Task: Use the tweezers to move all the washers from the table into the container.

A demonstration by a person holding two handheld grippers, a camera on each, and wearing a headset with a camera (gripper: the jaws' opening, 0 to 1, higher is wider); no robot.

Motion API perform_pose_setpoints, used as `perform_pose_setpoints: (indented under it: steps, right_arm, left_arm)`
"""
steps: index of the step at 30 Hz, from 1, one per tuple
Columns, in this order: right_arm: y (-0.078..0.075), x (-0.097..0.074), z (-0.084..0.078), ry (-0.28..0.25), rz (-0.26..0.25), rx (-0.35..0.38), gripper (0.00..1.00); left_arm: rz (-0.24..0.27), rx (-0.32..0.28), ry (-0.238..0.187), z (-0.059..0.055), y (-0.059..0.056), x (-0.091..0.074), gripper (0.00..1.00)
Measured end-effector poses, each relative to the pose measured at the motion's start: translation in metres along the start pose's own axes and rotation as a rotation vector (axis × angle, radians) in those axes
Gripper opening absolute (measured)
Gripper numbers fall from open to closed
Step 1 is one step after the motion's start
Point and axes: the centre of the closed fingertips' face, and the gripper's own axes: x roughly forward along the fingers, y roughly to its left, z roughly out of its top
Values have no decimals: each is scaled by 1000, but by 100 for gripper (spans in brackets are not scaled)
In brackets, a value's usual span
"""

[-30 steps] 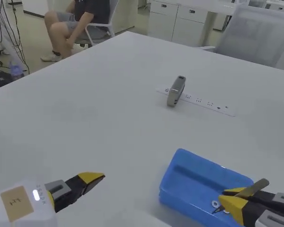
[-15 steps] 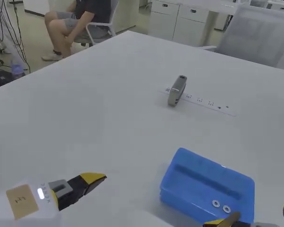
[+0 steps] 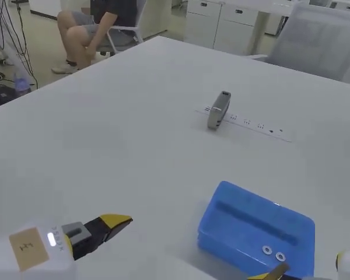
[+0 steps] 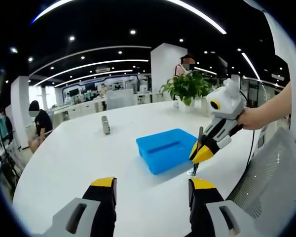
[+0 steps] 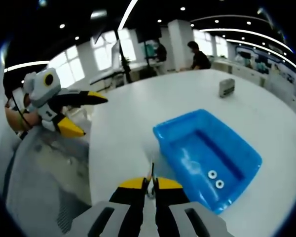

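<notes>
A blue container (image 3: 245,224) stands on the white table near its front edge, with two washers (image 3: 273,254) on its floor. The same washers (image 5: 215,178) show in the right gripper view. My right gripper (image 5: 150,185) is shut on thin metal tweezers (image 5: 152,170), just in front of the container's near wall. The left gripper view shows the tweezers (image 4: 197,153) pointing down at the table beside the blue container (image 4: 165,148). Well left of the container, my left gripper (image 3: 116,223) hangs above the table with its jaws open and nothing between them.
A grey block (image 3: 217,109) stands on a flat white power strip (image 3: 251,126) further back on the table. A person sits on a chair (image 3: 119,35) beyond the far left corner. A grey office chair (image 3: 321,41) stands at the back right.
My right gripper has drawn back with the tweezers from over the container toward the near table edge. Two washers now lie uncovered in the container. The left gripper has hardly moved.
</notes>
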Motion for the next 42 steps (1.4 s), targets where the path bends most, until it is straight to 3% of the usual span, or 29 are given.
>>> perform_pose_setpoints:
  steps: [11,30,42]
  right_arm:
    - [10,2,-1,9,20,-33,4]
    - [14,3,-1,18,25,-53,4]
    - [19,7,-1,29,24,-134,4]
  left_arm:
    - [-1,5,6,-1,0,0,57]
    - [-4,9,11,-2,0,0,55]
    - [-7,15,17,-4,0,1,54]
